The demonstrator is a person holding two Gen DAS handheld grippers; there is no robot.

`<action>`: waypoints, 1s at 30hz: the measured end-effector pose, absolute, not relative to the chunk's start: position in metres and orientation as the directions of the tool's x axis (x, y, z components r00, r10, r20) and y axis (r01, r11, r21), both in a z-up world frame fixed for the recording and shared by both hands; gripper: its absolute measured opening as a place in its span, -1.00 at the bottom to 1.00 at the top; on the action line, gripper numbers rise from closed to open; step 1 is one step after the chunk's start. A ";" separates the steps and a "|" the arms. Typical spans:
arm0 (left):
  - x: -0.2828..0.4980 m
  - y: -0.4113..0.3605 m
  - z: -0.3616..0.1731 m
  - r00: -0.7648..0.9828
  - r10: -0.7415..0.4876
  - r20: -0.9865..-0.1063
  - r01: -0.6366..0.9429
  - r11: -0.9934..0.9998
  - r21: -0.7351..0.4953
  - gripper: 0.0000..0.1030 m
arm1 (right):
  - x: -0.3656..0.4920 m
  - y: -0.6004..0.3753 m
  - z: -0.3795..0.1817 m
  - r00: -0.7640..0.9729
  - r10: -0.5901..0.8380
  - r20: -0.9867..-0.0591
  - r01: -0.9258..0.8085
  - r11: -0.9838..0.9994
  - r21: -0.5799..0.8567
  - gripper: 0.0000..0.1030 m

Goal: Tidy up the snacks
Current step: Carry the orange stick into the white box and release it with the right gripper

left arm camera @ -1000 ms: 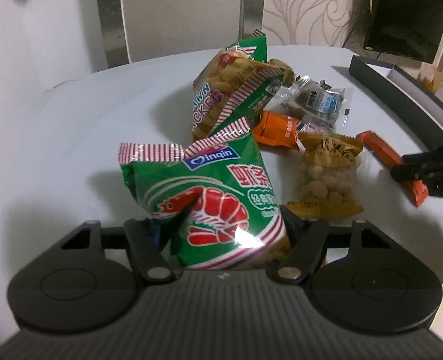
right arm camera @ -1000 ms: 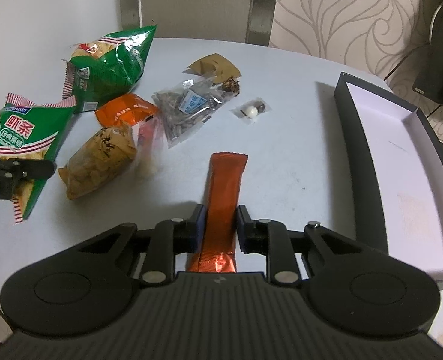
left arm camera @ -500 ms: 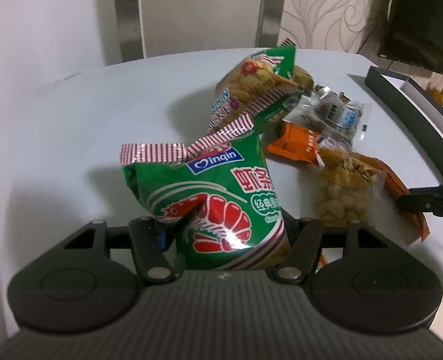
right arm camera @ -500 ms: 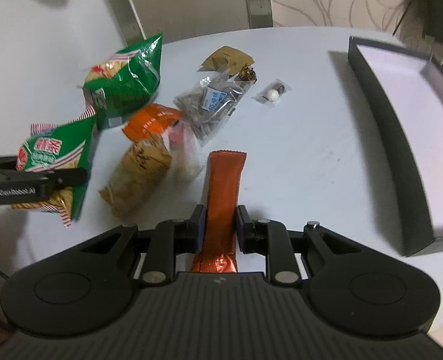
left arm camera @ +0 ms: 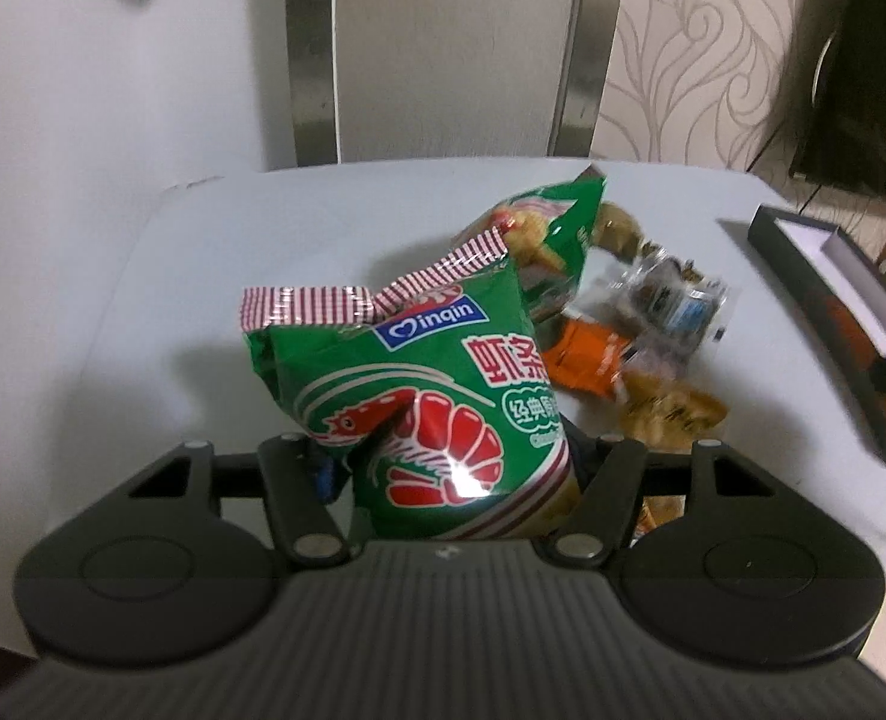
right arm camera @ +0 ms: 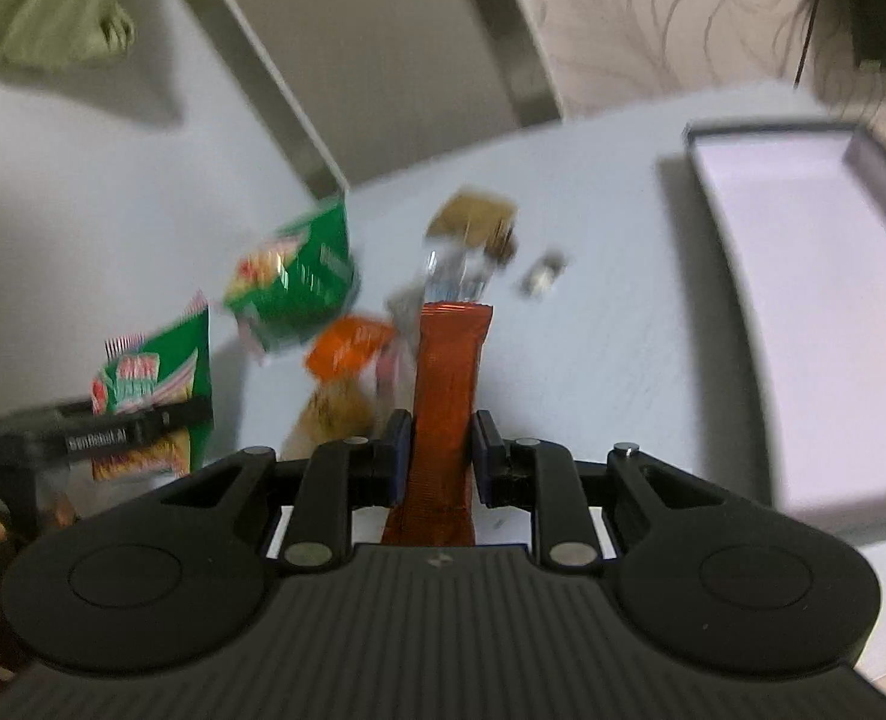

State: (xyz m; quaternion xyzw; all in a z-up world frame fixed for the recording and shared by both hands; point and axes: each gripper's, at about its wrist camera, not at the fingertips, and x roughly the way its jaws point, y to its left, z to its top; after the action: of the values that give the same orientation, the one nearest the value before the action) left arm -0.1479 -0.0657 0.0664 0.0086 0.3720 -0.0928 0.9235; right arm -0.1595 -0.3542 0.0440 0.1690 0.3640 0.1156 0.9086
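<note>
My left gripper (left arm camera: 460,462) is shut on a green shrimp-cracker bag (left arm camera: 425,396) and holds it above the white table (left arm camera: 215,276). The same bag (right arm camera: 149,384) and the left gripper (right arm camera: 113,429) show at the left of the right wrist view. My right gripper (right arm camera: 441,456) is shut on a long orange-red snack bar (right arm camera: 448,384), lifted off the table. A dark open box (right arm camera: 814,300) with a white inside lies to the right; it also shows in the left wrist view (left arm camera: 832,312).
On the table lie a second green snack bag (left arm camera: 550,228), an orange packet (left arm camera: 586,354), a clear packet of dark snacks (left arm camera: 670,294), a peanut packet (left arm camera: 670,414), a brown packet (right arm camera: 472,216) and a small wrapped candy (right arm camera: 541,276). A chair back (left arm camera: 443,48) stands behind.
Both grippers have lifted their snacks higher above the table. The right wrist view has tilted up and swung, so the box sits nearer ahead to the right.
</note>
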 end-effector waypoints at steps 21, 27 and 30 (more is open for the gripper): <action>-0.140 -0.185 0.092 0.709 -0.278 -0.648 0.351 0.936 -0.018 0.30 | -0.147 -0.483 0.014 0.706 -0.063 -0.705 0.154 0.986 0.067 0.08; -0.126 -0.251 0.093 0.669 -0.383 -0.637 0.489 0.872 -0.011 0.30 | -0.187 -0.479 0.051 0.759 0.078 -0.646 0.097 0.968 0.231 0.53; -0.116 -0.294 0.090 0.653 -0.437 -0.618 0.557 0.831 0.001 0.30 | -0.204 -0.473 0.059 0.760 0.115 -0.640 0.076 0.962 0.263 0.56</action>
State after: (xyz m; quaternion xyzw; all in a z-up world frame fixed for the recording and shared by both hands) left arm -0.1157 -0.2943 0.0904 0.0956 0.3127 -0.2748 0.9042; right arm -0.2044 -0.4729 0.0594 0.1378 0.3465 0.0106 0.9278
